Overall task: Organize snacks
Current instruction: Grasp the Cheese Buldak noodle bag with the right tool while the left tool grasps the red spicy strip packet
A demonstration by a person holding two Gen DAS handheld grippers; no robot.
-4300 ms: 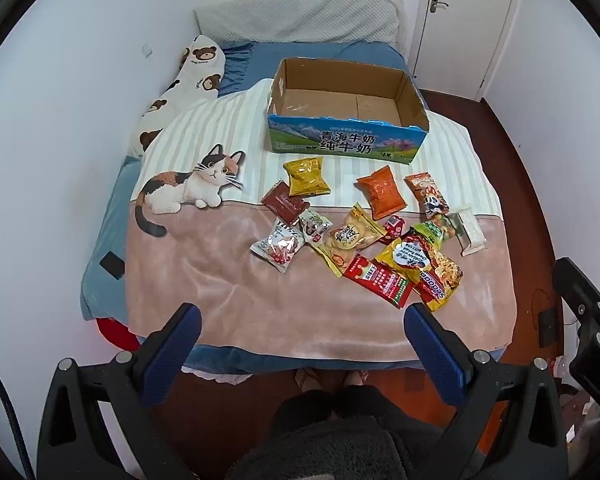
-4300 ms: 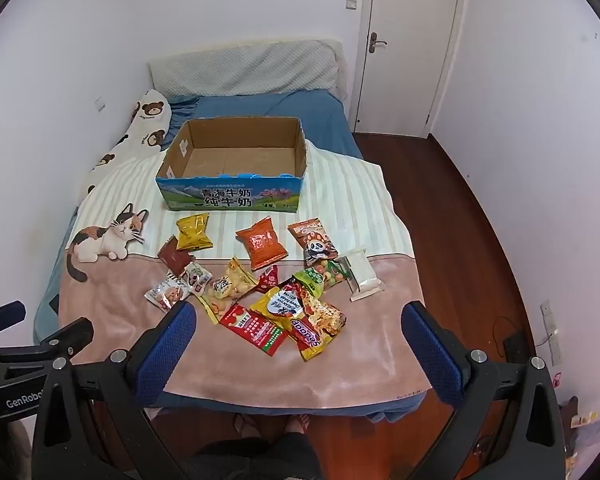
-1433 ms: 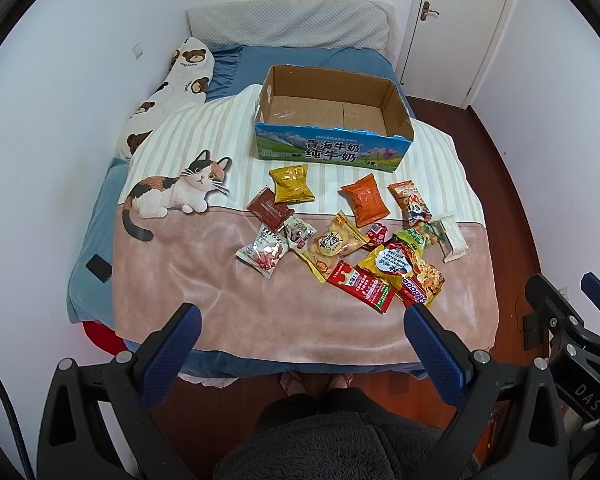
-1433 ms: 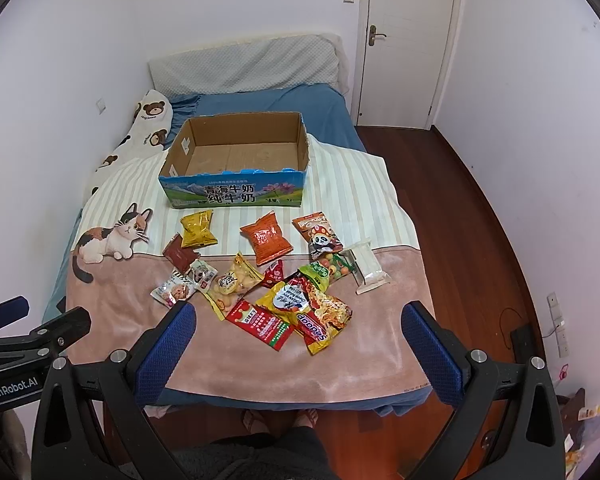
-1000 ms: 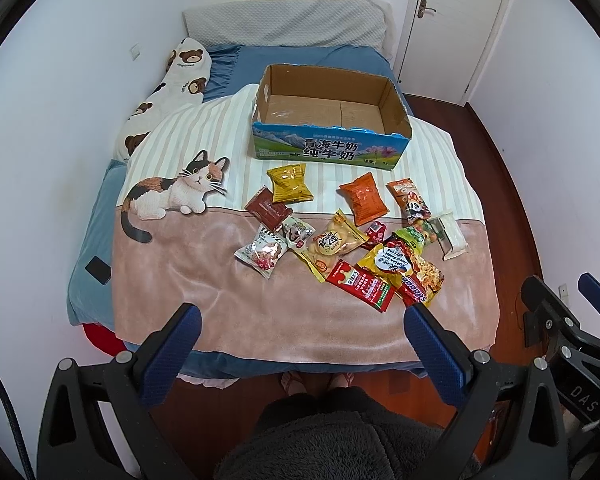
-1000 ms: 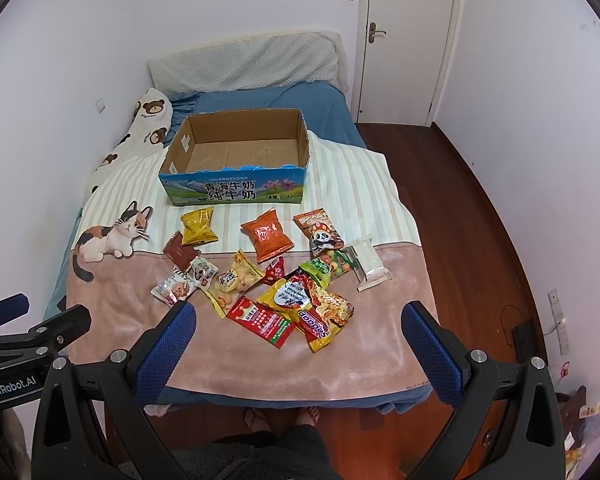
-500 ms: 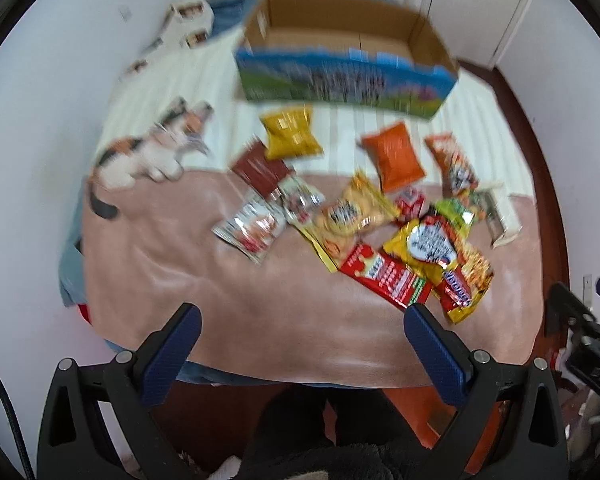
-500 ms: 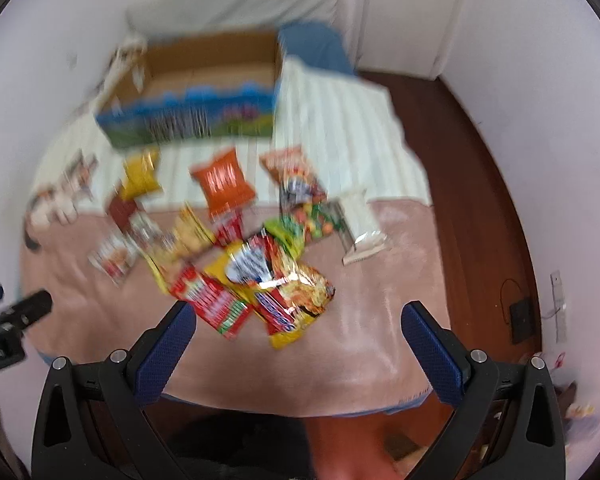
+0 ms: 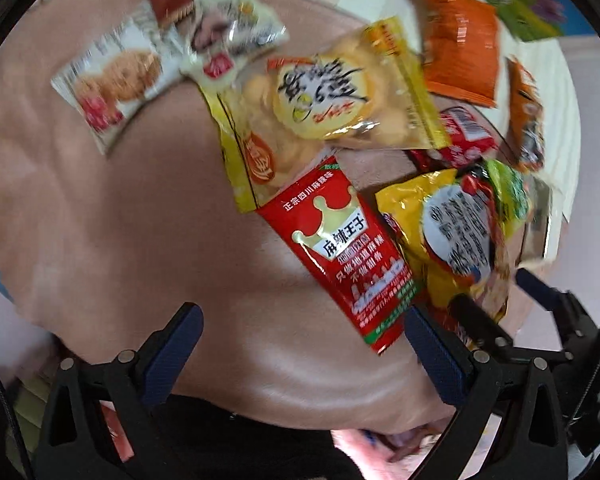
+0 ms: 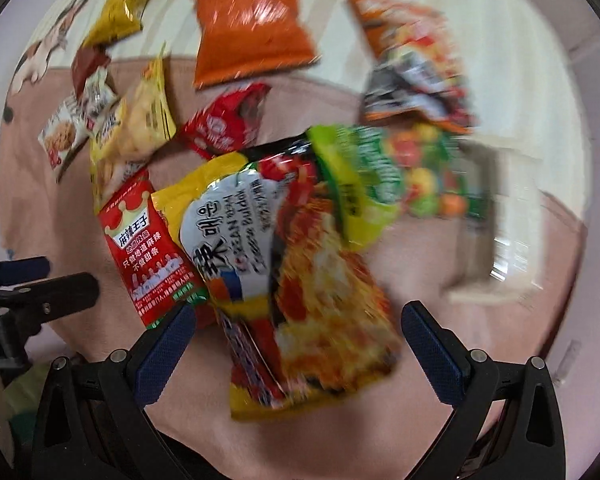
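Bed with pink-and-striped blanket [image 9: 112,216] fills both views; motion blur throughout.

Snack pile scattered across the blanket. Box not clearly in view; a green-blue strip at the top right of the left view may be its wall, cannot confirm.

Largest packet: yellow noodle bag [image 10: 300,280], printed Korean text, lying roughly lengthwise away from the camera in the right view. It sits directly ahead of the right gripper [image 10: 300,344], its near end between the two blue pads. Overlapped at the far end by a green candy bag [image 10: 380,176].

Red crown packet [image 9: 340,248], long and narrow, long axis running diagonally from upper left to lower right in the left view. Its near corner lies just beside the right-hand pad of the left gripper [image 9: 300,344]; most of the packet is ahead and to the right of the jaws' centre. It touches the noodle bag's edge.

Smaller: yellow cracker bag [image 9: 340,92], orange bag [image 10: 252,24], white cookie packet [image 9: 112,80], further off.

Both pairs of jaws stand spread wide, holding nothing.

Judgement: right gripper is better placed, noodle bag centred and nearly aligned. Left would need to shift right and rotate to span the red packet's short width.
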